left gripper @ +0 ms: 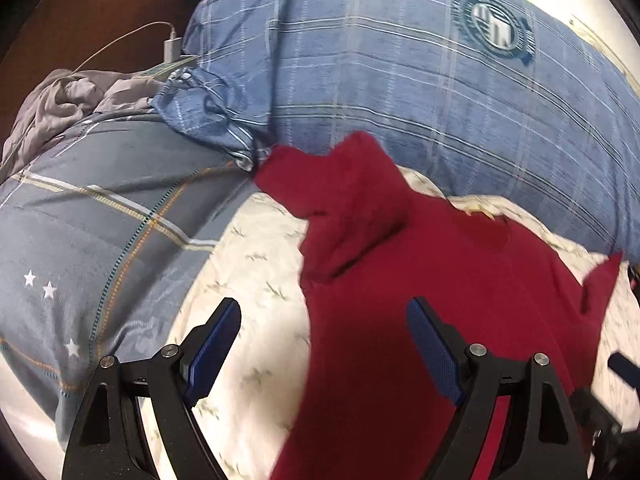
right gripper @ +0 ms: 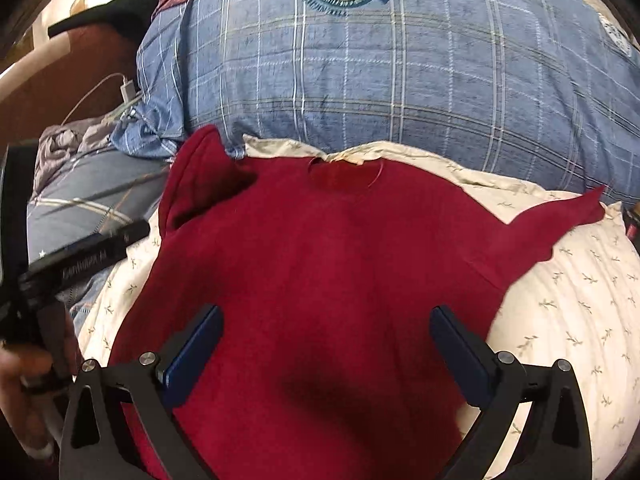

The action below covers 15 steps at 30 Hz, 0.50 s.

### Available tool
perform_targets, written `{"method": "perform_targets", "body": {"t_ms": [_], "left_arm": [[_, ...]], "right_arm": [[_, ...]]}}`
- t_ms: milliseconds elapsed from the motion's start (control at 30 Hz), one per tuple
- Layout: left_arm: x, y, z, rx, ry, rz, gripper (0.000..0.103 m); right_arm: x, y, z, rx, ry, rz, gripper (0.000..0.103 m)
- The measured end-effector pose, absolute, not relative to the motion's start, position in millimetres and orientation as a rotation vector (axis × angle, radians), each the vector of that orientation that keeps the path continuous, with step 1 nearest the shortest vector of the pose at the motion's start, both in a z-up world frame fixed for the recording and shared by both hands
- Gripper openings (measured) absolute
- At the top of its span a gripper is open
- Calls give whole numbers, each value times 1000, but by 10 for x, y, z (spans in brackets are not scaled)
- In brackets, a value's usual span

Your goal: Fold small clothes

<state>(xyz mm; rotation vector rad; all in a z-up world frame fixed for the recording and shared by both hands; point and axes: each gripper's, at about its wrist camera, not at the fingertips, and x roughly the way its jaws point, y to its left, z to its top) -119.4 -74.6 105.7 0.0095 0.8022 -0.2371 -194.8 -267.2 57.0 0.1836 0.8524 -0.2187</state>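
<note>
Red shirt (right gripper: 320, 264) lies flat beneath both wide-open, empty hand-held grippers, left (left gripper: 324, 328) and right (right gripper: 326, 332)

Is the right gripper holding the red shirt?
No, the right gripper hovers wide open over the red knit shirt, which lies spread flat on the cream patterned bedsheet.

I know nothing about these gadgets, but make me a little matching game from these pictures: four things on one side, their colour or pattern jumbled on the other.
Things:
1. Small knitted top
2. Big plaid pillow
3. Sheet under the top
4. Charger plug with its cable

Descriptions:
A. plain white
B. cream with small leaf sprigs
C. dark red
D. blue with a round crest

Pairs: 1-C, 2-D, 3-B, 4-A
</note>
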Motion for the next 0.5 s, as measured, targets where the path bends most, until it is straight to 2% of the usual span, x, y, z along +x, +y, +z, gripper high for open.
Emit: {"method": "perform_targets", "body": {"t_ms": [233,500], "left_arm": [[-759,-752,936,-17,794,-218,85],[-402,-743,614,-28,827,-255,84]], "right_arm": [[-1765,-2692,440,166,902,-210,102],[-1131,-2732,707,163,862,-149,101]]}}
